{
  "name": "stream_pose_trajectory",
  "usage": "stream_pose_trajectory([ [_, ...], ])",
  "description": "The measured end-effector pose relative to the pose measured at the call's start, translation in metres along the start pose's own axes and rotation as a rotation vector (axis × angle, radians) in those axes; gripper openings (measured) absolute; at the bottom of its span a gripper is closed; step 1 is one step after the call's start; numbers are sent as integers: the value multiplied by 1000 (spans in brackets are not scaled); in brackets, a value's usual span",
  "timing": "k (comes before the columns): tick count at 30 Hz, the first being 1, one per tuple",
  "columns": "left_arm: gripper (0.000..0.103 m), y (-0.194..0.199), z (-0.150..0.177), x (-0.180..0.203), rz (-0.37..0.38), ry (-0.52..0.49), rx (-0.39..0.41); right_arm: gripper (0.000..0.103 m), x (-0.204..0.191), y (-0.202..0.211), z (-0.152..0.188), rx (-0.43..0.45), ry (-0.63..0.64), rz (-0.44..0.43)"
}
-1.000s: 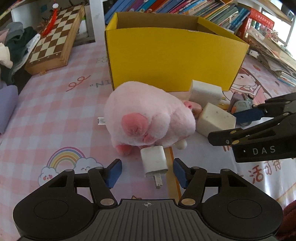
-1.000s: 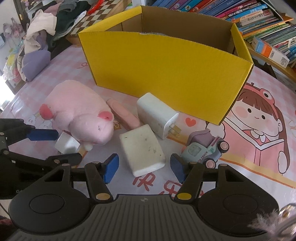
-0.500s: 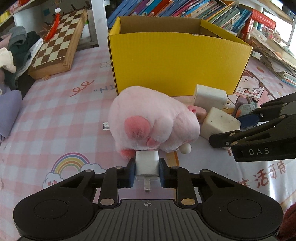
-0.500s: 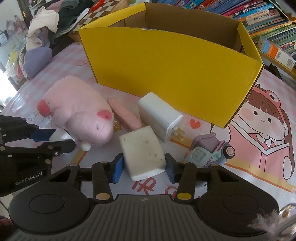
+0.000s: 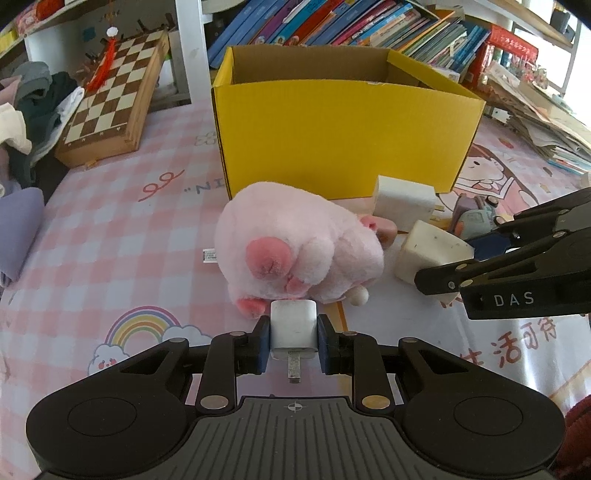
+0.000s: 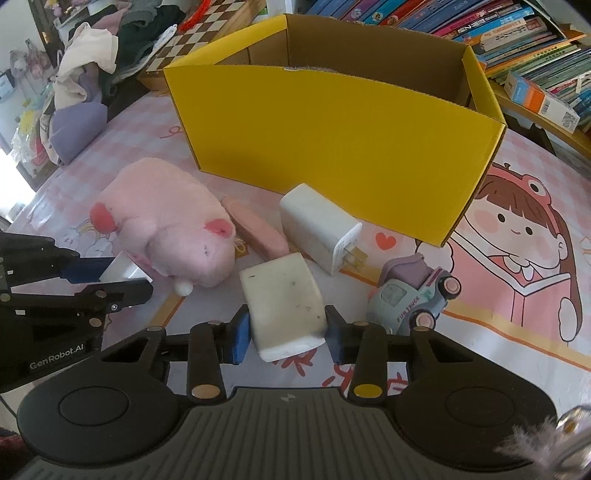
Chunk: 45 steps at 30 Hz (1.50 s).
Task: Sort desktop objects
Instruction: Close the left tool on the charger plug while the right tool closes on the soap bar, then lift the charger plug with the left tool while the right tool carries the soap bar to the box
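Note:
My left gripper (image 5: 292,341) is shut on a small white charger plug (image 5: 293,328), its prong pointing back at the camera, just in front of the pink plush pig (image 5: 295,243). My right gripper (image 6: 286,332) is shut on a speckled white block (image 6: 284,299). In the right wrist view the plush pig (image 6: 170,221) lies to the left, with a large white charger (image 6: 317,227), a pink bar (image 6: 255,230) and a toy truck (image 6: 410,295) near the block. An open yellow cardboard box (image 5: 343,125) stands behind them all.
A pink checked tablecloth (image 5: 110,229) covers the table. A wooden chessboard (image 5: 110,103) leans at the back left beside a pile of clothes (image 5: 26,110). Rows of books (image 5: 332,22) fill the shelf behind the box, and stacked papers (image 5: 535,122) lie at the right.
Both grippers went from open to shut: the left closed on the small charger plug, the right on the speckled white block. Both have pulled back slightly.

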<state>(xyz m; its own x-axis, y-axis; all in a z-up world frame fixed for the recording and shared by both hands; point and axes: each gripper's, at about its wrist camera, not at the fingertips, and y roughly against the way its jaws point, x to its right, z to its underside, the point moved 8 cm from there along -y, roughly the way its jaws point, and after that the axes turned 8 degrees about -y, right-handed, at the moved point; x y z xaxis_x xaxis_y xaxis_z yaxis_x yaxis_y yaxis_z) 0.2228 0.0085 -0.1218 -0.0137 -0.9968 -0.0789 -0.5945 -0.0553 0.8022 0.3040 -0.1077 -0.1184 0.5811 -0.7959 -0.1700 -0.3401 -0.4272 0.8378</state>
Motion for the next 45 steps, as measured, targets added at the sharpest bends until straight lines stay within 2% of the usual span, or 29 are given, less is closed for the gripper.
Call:
stream_pose_trajectory([
  [28, 24, 48, 10, 15, 55, -82, 114, 37, -13, 46, 33, 79, -92, 54],
  [45, 24, 72, 6, 13, 73, -99, 188, 37, -17, 75, 38, 135, -130, 76],
])
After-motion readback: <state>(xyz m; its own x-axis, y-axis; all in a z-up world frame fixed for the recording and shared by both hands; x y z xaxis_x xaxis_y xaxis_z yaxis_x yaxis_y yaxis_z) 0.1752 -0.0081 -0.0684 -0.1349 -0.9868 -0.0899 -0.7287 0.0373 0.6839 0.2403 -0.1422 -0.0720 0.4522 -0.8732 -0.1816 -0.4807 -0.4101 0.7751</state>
